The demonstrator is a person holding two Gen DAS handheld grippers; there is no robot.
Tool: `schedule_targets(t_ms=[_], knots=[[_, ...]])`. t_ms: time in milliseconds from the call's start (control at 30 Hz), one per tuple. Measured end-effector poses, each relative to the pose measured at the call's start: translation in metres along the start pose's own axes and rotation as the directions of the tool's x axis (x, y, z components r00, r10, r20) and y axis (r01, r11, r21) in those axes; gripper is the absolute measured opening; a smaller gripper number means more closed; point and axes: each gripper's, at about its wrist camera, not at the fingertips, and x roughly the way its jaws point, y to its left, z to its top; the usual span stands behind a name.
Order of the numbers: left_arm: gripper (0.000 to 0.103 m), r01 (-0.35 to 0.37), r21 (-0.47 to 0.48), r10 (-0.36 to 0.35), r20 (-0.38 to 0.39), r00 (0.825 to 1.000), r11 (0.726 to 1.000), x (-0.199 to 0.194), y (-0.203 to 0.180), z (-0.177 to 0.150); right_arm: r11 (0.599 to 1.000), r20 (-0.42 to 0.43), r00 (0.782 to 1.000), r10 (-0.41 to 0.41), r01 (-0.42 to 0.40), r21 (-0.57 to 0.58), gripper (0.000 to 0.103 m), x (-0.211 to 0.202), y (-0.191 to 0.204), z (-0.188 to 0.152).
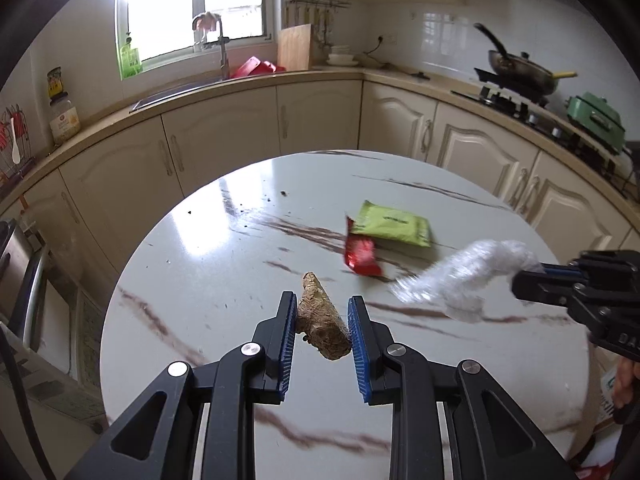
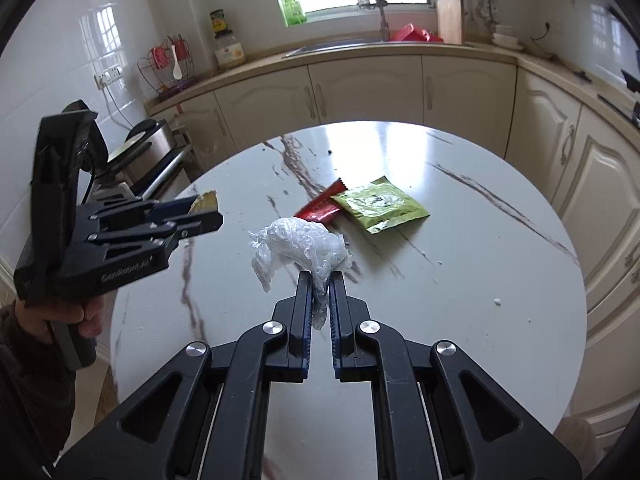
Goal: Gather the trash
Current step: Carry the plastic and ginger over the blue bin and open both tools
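My left gripper (image 1: 322,300) is shut on a brown, lumpy piece of ginger-like scrap (image 1: 322,322) and holds it above the round marble table (image 1: 200,288). My right gripper (image 2: 321,276) is shut on a crumpled clear plastic wrap (image 2: 298,246), also lifted above the table; the wrap shows in the left wrist view (image 1: 460,276) too. A red wrapper (image 1: 360,254) and a green packet (image 1: 394,224) lie side by side on the table, beyond both grippers. In the right wrist view they are the red wrapper (image 2: 318,210) and the green packet (image 2: 380,204).
Small dark crumbs (image 1: 284,193) lie on the far part of the table. Cream cabinets (image 1: 224,132) and a counter with a sink (image 1: 176,92) curve behind it. A stove with a pan (image 1: 520,70) stands at the right. A metal appliance (image 2: 148,152) sits left of the table.
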Motion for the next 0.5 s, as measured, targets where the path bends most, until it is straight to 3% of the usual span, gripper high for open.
schedule_targets(t_ms=[167, 433, 500], knots=[[0.022, 0.018, -0.002, -0.018, 0.045, 0.999, 1.0, -0.059, -0.015, -0.046, 1.0, 0.011, 1.0, 0.021, -0.021, -0.013, 0.008, -0.017, 0.033, -0.013], [0.022, 0.01, -0.046, -0.005, 0.093, 0.996, 0.999, -0.152, 0.001, -0.121, 0.994, 0.013, 0.996, 0.083, -0.082, -0.072, 0.008, -0.03, 0.108, -0.037], [0.018, 0.008, -0.066, -0.001, 0.106, 0.994, 0.998, -0.174, 0.009, -0.141, 0.99, 0.0, 0.994, 0.108, -0.108, -0.09, 0.008, -0.028, 0.129, -0.041]])
